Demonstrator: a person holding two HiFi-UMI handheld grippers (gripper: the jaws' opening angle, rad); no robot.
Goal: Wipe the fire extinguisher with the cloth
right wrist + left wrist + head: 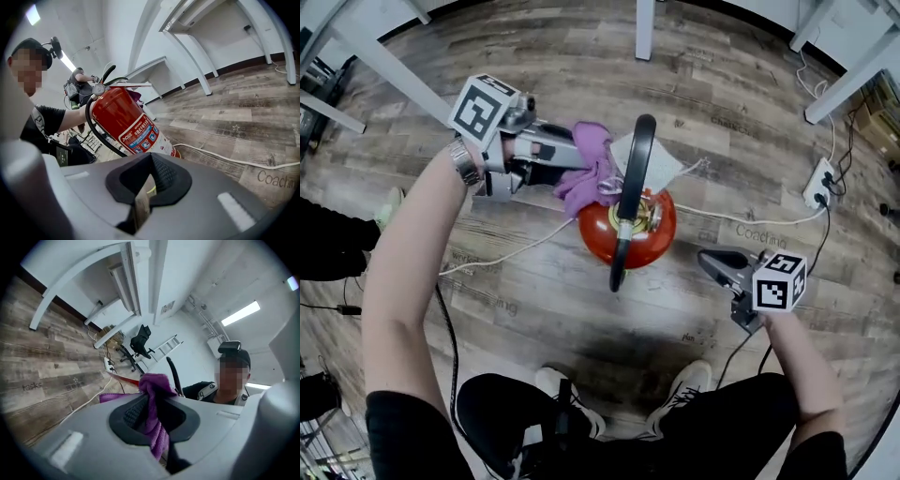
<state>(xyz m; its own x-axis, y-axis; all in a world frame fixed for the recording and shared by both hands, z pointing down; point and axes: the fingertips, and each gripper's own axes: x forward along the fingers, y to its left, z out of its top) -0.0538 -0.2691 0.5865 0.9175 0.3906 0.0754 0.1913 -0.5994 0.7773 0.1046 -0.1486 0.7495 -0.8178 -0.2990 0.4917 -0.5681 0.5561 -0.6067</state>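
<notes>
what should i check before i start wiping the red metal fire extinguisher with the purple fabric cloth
1. Hold on purple fabric cloth by left gripper: ok, clamped.
2. Cloth touching red metal fire extinguisher: cannot tell; it hangs by the black handle.
3. Extinguisher upright on wooden floor: ok.
4. Steadying by right gripper: not ok; shut, empty, apart from it.
5. Thin white cable away from the base: not ok; runs right beside it.

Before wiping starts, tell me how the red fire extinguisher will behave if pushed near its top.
The red cylindrical fire extinguisher stands upright on the wooden floor, tall over a narrow base, so a hard push up top could tip it. It looks like steel, so likely heavy and stiff; light strokes from the purple cloth should hardly move it.
</notes>
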